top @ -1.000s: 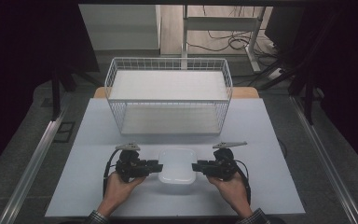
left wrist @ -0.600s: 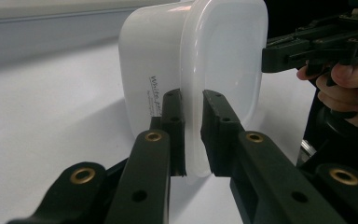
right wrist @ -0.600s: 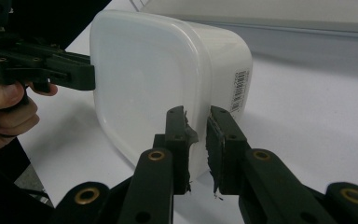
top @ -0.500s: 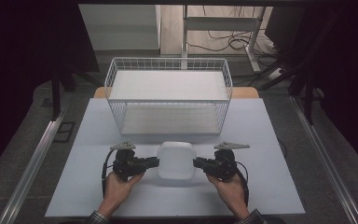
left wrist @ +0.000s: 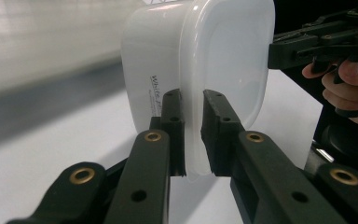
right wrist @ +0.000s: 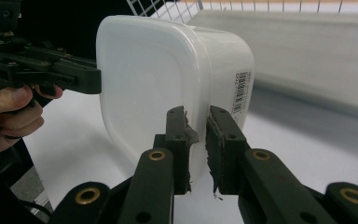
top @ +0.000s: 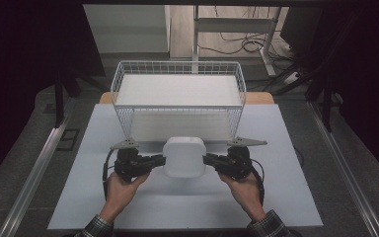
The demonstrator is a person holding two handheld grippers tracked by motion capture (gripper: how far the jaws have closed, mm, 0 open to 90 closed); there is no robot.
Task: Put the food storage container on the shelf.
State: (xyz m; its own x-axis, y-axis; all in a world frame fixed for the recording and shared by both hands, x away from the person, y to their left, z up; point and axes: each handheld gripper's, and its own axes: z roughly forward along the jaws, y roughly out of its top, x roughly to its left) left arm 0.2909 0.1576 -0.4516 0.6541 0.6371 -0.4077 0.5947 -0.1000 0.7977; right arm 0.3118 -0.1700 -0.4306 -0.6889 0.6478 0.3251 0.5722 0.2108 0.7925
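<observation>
White plastic container is held off the table btwn both grippers, lid side turned up toward the high view, just in front of the wire basket. Left gripper jaws nearly closed, having just been closing, pads clamped on the lid rim at container's left edge. Right gripper likewise: jaws just closed down, rim pinched btwn pads at opposite edge, barcode label seen just beyond the right-hand pad.
</observation>
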